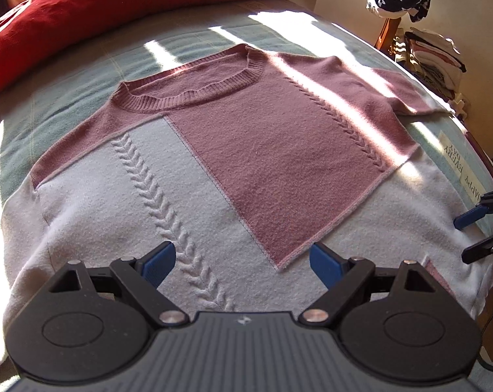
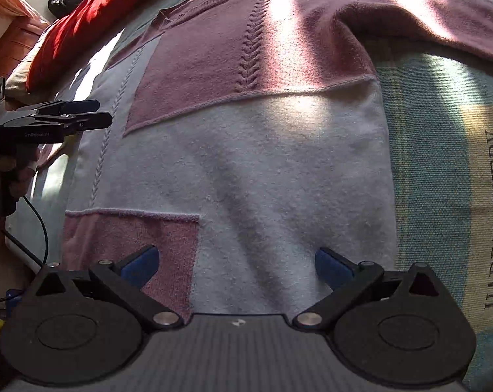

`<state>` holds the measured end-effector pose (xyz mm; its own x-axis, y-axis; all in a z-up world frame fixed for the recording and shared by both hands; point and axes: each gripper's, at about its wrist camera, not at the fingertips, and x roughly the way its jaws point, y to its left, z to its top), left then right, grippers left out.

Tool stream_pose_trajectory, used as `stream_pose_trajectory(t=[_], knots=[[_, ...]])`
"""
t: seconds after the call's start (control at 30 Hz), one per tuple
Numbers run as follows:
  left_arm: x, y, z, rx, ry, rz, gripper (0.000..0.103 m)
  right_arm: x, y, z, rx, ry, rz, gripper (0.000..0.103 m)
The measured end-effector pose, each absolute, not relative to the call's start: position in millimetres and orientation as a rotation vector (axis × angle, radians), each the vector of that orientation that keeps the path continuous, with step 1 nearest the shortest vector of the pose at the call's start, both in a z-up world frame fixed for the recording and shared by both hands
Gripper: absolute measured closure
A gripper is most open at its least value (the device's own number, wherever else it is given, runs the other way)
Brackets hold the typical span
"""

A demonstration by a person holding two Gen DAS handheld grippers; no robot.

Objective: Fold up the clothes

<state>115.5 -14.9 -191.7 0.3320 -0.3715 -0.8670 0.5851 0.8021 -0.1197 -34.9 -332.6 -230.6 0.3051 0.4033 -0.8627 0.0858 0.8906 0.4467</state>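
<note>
The left gripper [image 1: 243, 263] is spread wide with nothing between its blue pads, poised over the sweater [image 1: 187, 176] near the hem. The right gripper [image 2: 236, 266] is likewise wide and empty above the white lower panel. Beyond, the pink-and-white sweater lies flat on the green bedspread [image 1: 83, 75], collar toward the red pillow [image 1: 115, 3].

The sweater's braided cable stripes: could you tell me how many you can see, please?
2. One cable stripe runs down the white panel; the other cable stripe runs down the pink panel of the sweater. The back is hidden.
</note>
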Motion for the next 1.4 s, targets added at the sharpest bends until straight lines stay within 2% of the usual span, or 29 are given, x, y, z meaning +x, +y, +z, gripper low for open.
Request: stream_pose_trajectory(t=[0.2, 0.4, 0.53, 0.73, 0.8, 1.1, 1.27, 1.4], knots=[[106, 2, -189, 0.25, 1.055, -0.762, 0.015, -52, -325, -200, 0.501, 1.127, 0.022, 0.0], [87, 10, -192, 0.268, 1.02, -0.877, 0.015, -66, -249, -218, 0.367, 1.205, 0.031, 0.0], [43, 12, -205, 0.469, 0.875, -0.887, 0.015, -85, -223, -229, 0.195, 1.293, -0.001, 0.0], [12, 14, -213, 0.555, 0.811, -0.878, 0.015, -72, -199, -204, 0.08, 1.189, 0.123, 0.0], [6, 14, -215, 0.598, 0.8, -0.878, 0.015, -65, -189, -213, 0.065, 1.196, 0.172, 0.0], [-35, 54, -221, 0.582, 0.986, -0.755, 0.014, -65, -173, -235, -0.063, 1.198, 0.282, 0.0], [-47, 34, -202, 0.63, 0.896, -0.811, 0.014, -70, -181, -229, -0.067, 1.199, 0.339, 0.0], [-46, 10, -214, 0.626, 0.876, -0.859, 0.014, -74, -187, -224, -0.071, 1.2, 0.384, 0.0]])
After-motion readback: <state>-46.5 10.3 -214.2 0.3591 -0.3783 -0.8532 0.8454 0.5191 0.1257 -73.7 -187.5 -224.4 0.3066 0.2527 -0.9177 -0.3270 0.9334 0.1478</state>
